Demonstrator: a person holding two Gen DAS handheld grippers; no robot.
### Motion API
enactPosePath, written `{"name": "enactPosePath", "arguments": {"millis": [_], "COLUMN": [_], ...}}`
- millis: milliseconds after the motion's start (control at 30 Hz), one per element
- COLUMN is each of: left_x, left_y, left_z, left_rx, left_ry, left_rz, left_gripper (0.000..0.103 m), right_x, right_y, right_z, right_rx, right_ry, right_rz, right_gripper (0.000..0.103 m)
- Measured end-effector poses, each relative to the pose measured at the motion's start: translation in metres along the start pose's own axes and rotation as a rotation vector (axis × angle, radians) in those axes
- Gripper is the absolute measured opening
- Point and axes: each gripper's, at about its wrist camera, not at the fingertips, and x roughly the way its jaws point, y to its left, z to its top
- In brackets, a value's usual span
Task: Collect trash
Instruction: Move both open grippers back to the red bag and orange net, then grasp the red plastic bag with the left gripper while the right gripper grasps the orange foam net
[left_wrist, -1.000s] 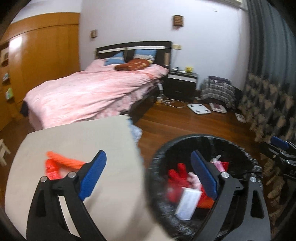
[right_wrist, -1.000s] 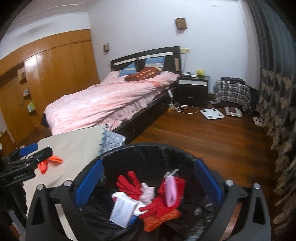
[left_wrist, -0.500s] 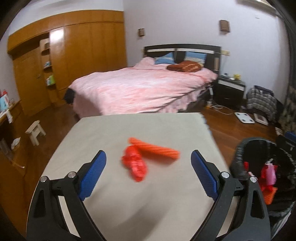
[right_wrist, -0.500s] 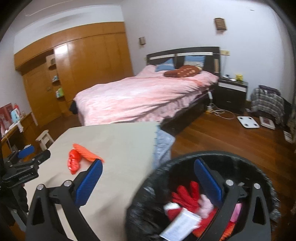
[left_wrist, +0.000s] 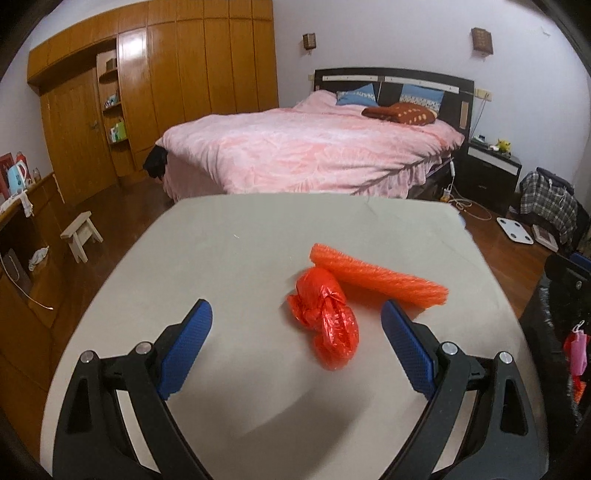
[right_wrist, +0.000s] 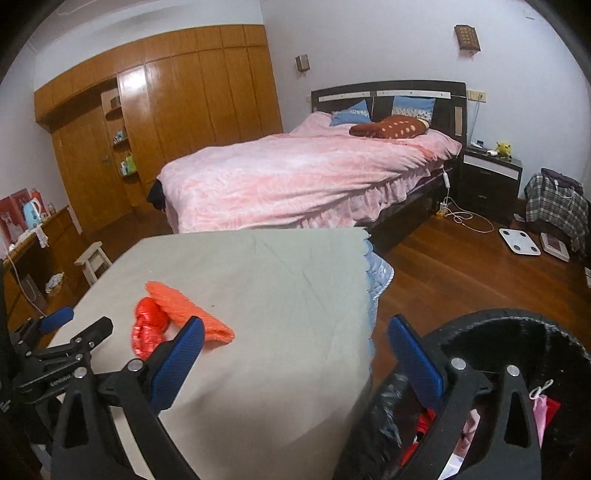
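The left gripper (left_wrist: 295, 332) is wide open over the crumpled red plastic bag (left_wrist: 325, 317). An orange bubble-wrap roll (left_wrist: 376, 275) touches the bag, near the right edge of the grey cloth-covered table (left_wrist: 221, 258). The right gripper (right_wrist: 295, 350) is wide open and empty.

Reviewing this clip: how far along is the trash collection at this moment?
Partly done. The black-lined trash bin already holds red and pink scraps. Nothing is in hand: the left tool and right tool are both open and empty. Left on the grey cloth-covered table are a crumpled red plastic bag and an orange bubble-wrap roll; the left tool faces the bag.
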Motion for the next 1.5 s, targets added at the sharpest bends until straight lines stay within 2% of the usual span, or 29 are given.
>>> {"name": "enactPosePath", "arguments": {"millis": [167, 400, 500, 600, 667, 900, 1200, 1400, 1500], "left_x": [0.028, 0.060, 0.071, 0.079, 0.079, 0.062, 0.046, 0.045, 0.047], "left_y": [-0.002, -0.010, -0.012, -0.012, -0.011, 0.001, 0.037, 0.049, 0.055], "left_z": [-0.004, -0.007, -0.007, -0.008, -0.007, -0.001, 0.004, 0.001, -0.001], "left_rx": [0.007, 0.019, 0.016, 0.002, -0.010, -0.022, -0.056, -0.061, -0.069], "left_ry": [0.042, 0.109, 0.147, 0.183, 0.181, 0.128, 0.087, 0.090, 0.094], "left_rz": [-0.006, -0.028, -0.048, -0.074, -0.085, -0.073, -0.006, 0.017, 0.023], "left_gripper": [0.090, 0.077, 0.065, 0.039, 0.033, 0.031, 0.031, 0.031, 0.031], "right_x": [0.025, 0.032, 0.033, 0.034, 0.036, 0.046, 0.067, 0.097, 0.112], "right_y": [0.004, 0.012, 0.015, 0.017, 0.018, 0.042, 0.077, 0.094, 0.098], "right_z": [-0.004, 0.002, 0.004, 0.007, 0.008, 0.004, -0.004, -0.013, -0.016], "right_rx": [-0.019, -0.063, -0.074, -0.076, -0.079, -0.115, -0.164, -0.204, -0.204], "right_ry": [0.033, 0.036, 0.034, 0.034, 0.035, 0.054, 0.090, 0.148, 0.205], "right_rz": [-0.015, -0.026, -0.022, -0.014, -0.007, 0.053, 0.115, 0.133, 0.147], "right_gripper": [0.097, 0.097, 0.097, 0.097, 0.097, 0.097, 0.097, 0.097, 0.095]}}
